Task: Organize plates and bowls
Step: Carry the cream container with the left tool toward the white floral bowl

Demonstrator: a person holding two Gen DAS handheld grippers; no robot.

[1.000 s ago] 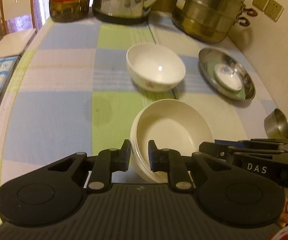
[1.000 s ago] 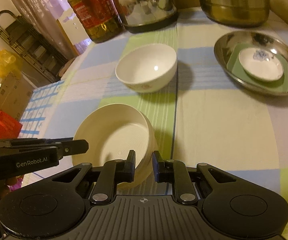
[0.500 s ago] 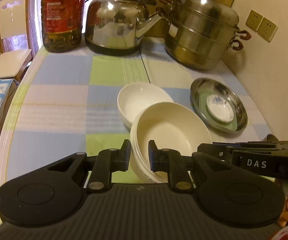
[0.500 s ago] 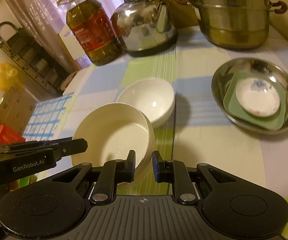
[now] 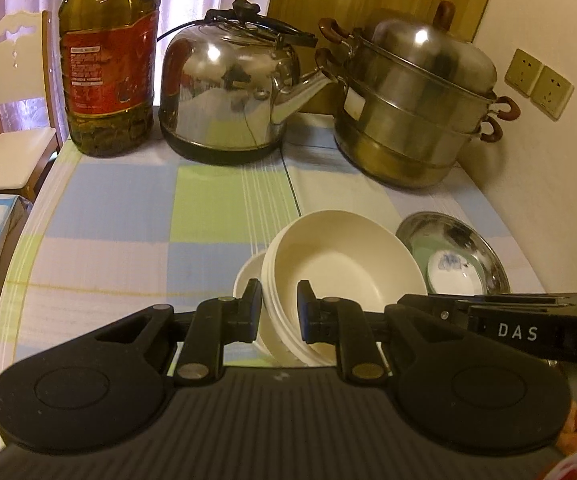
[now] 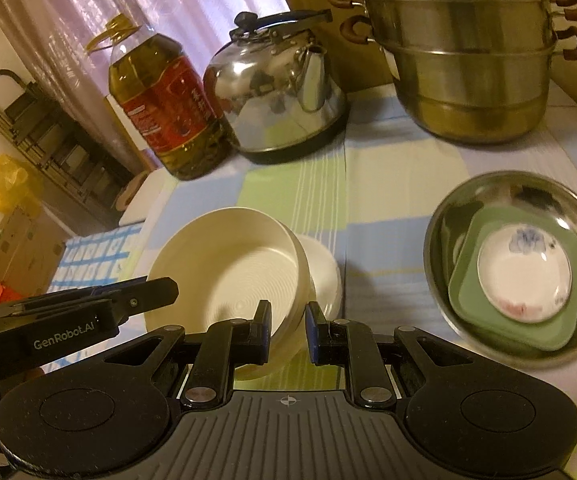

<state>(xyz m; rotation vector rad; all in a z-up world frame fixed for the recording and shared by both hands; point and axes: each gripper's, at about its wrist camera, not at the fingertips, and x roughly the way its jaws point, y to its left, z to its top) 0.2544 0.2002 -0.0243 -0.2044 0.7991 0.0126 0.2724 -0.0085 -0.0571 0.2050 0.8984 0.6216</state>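
Rims of the cream bowl [image 5: 340, 268] sit pinched in my left gripper [image 5: 279, 312] and right gripper [image 6: 286, 334] alike, holding it tilted just above and nearer me than the white bowl [image 6: 322, 268] on the tablecloth [image 5: 128, 216].

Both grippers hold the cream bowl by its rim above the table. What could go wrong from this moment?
1. The cream bowl is pinched only at opposite rim edges by the left gripper and right gripper; uneven motion may make it slip.
2. It hangs tilted, close over the white bowl; lowering carelessly could knock or chip them.
3. The steel dish lies near.
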